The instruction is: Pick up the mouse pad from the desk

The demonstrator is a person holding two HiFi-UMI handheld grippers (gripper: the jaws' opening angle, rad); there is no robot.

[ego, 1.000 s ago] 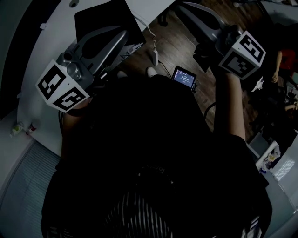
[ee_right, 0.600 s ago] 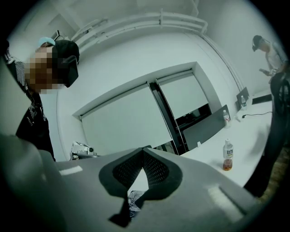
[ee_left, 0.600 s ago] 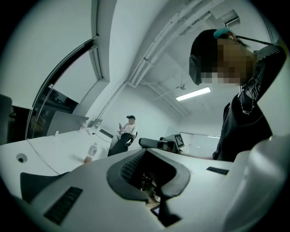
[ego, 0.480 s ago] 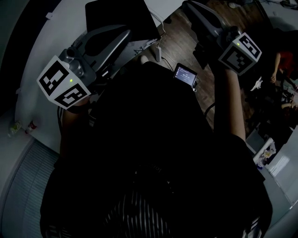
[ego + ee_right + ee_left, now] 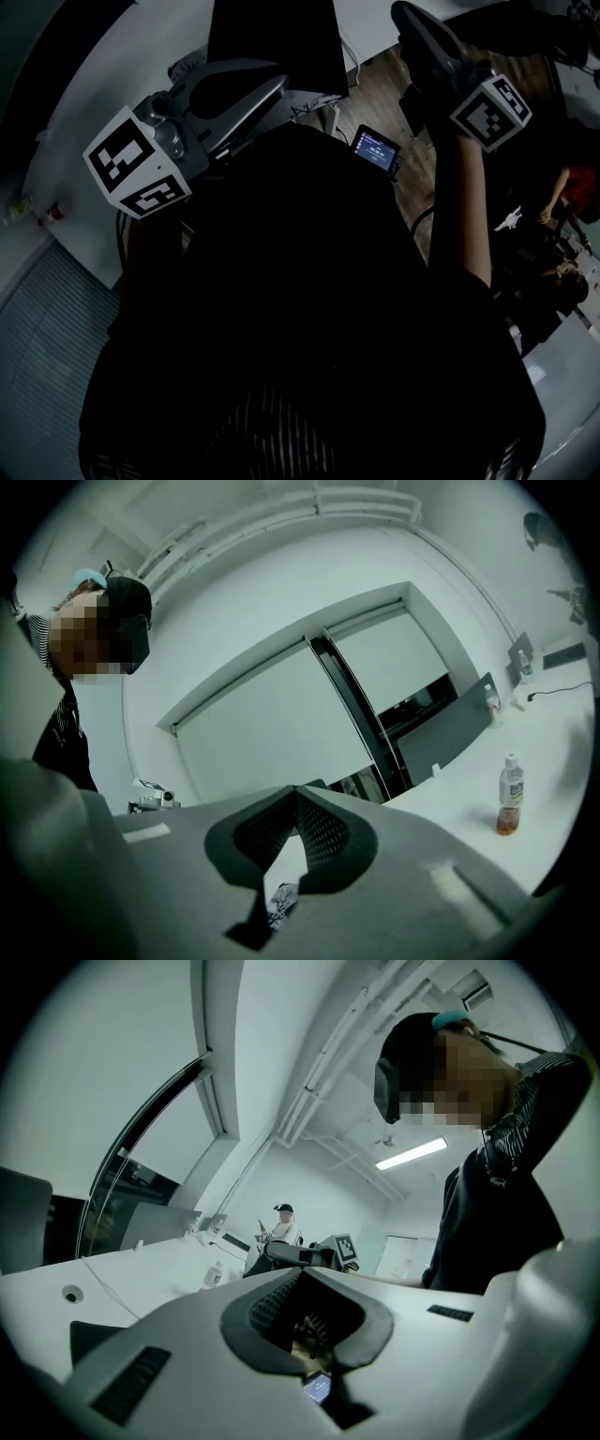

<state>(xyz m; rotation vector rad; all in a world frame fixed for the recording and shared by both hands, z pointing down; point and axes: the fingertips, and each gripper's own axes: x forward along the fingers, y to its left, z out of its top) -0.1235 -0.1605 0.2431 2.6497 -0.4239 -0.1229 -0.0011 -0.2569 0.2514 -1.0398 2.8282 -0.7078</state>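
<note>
Okay, left gripper (image 5: 302,1271) and right gripper (image 5: 296,789) fingers pressed together, empty; mouse pad (image 5: 277,42) looks light, floppy, so I'd pinch its near edge.

The mouse pad (image 5: 274,39) lies on the desk (image 5: 127,70), ahead of the left gripper (image 5: 279,86).

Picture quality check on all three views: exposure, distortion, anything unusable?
Head view: badly underexposed, the person's dark top is a near-black mass; the black mouse pad shows only against the white desk. Left gripper view: bright, heavy fisheye bowing, black corners, ceiling light blown out. Right gripper view: same fisheye and vignette, bottle in focus.
</note>
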